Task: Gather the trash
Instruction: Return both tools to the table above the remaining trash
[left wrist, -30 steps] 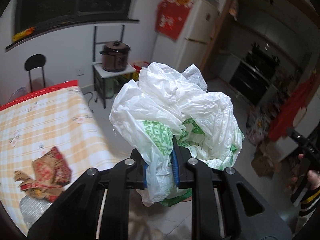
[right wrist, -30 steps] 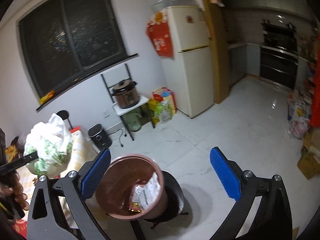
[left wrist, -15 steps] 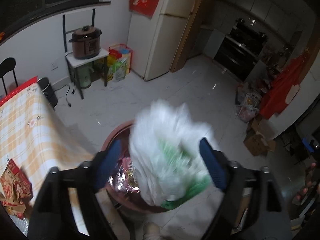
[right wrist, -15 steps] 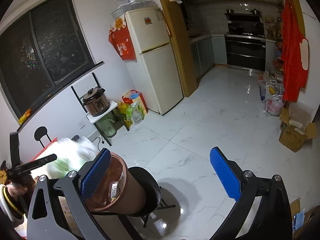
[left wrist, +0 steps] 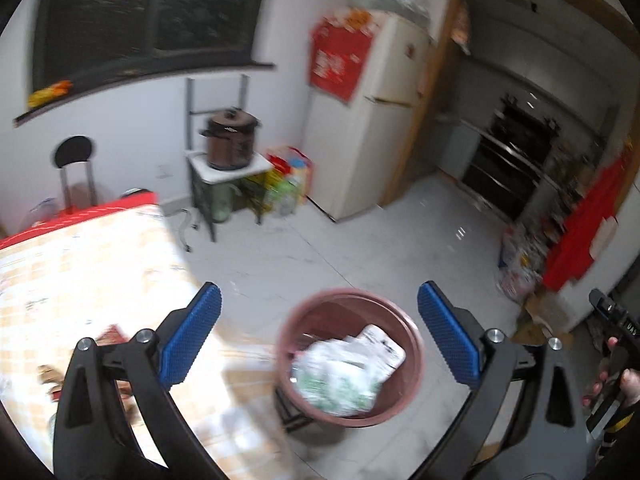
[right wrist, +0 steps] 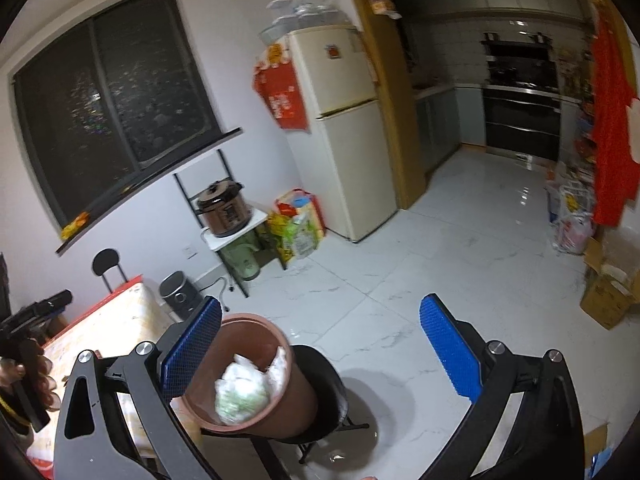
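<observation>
A crumpled white and green plastic bag (left wrist: 344, 372) lies inside the brown round bin (left wrist: 340, 312), beside the table with the checked cloth (left wrist: 100, 264). My left gripper (left wrist: 320, 292) hangs above the bin; its jaws are opening and nothing is between them. A blurred reddish wrapper (left wrist: 114, 332) lies on the cloth behind its left finger. In the right wrist view the same bag (right wrist: 240, 392) sits in the bin (right wrist: 300, 400). My right gripper (right wrist: 320, 304) stands open and empty over the floor just right of the bin.
The bin rests on a black stool (right wrist: 332, 376). A small black appliance (right wrist: 180, 292) stands by the table's far corner. A rack with a brown cooker (right wrist: 222, 208), food bags (right wrist: 298, 228), a fridge (right wrist: 348, 140) and cardboard boxes (right wrist: 608, 292) line the room's edges.
The left gripper let go of the white and green bag, which dropped into the brown bin. Its jaws went from shut to wide apart. The right gripper swung slightly, still open.
</observation>
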